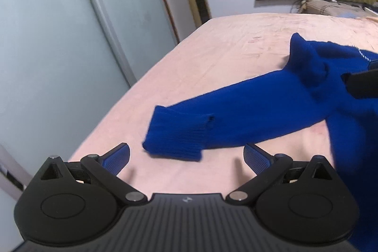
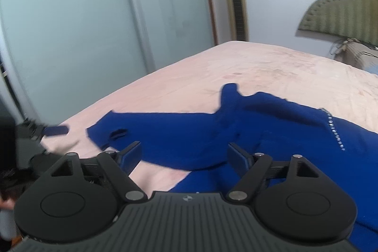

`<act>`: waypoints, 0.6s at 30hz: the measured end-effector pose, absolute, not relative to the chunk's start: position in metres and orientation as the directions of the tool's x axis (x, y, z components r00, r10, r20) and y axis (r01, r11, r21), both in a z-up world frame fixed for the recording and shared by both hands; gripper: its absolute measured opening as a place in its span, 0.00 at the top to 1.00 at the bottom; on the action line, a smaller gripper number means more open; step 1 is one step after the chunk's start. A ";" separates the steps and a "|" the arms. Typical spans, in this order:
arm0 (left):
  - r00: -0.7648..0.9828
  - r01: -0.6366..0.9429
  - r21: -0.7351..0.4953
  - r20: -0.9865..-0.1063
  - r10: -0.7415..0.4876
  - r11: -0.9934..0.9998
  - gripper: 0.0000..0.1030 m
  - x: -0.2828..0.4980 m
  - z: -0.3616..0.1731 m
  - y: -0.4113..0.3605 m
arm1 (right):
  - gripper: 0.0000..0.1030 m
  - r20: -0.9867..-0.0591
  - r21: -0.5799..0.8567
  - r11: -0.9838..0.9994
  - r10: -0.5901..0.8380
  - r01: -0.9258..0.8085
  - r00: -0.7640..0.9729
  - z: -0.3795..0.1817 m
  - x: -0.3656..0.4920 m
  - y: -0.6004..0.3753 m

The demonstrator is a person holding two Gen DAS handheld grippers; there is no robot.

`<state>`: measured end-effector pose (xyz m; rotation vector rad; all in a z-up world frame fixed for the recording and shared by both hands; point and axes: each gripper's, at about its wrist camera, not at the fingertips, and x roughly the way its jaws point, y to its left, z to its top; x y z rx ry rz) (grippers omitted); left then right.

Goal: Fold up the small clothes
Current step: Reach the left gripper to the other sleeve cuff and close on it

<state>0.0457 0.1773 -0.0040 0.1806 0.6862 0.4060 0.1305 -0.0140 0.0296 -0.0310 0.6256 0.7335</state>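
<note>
- Bed (image 1: 212, 51), pink cover, carries a blue sweater (image 1: 271, 105) spread toward its right side.
- Left gripper (image 1: 186, 157): jaws released, empty; the sleeve cuff (image 1: 174, 136) lies just ahead, between the fingers' lines, near the bed's left edge.
- Right gripper (image 2: 184, 155): jaws released, nothing pinched, over the sweater's sleeve and body.
</note>
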 end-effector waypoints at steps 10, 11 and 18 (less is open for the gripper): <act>0.822 -0.118 0.593 -0.392 0.413 0.797 0.01 0.031 -0.026 0.178 | 0.12 -0.571 0.226 0.750 0.619 -0.622 0.539 0.008 0.102 -0.024; 0.820 -0.105 0.604 -0.397 0.412 0.790 0.01 0.034 -0.028 0.179 | 0.12 -0.576 0.236 0.754 0.617 -0.613 0.537 0.004 0.102 -0.025; 0.827 -0.171 0.441 -0.422 0.372 0.881 0.01 0.056 -0.005 0.181 | 0.13 -0.597 0.330 0.770 0.618 -0.547 0.510 -0.020 0.109 -0.034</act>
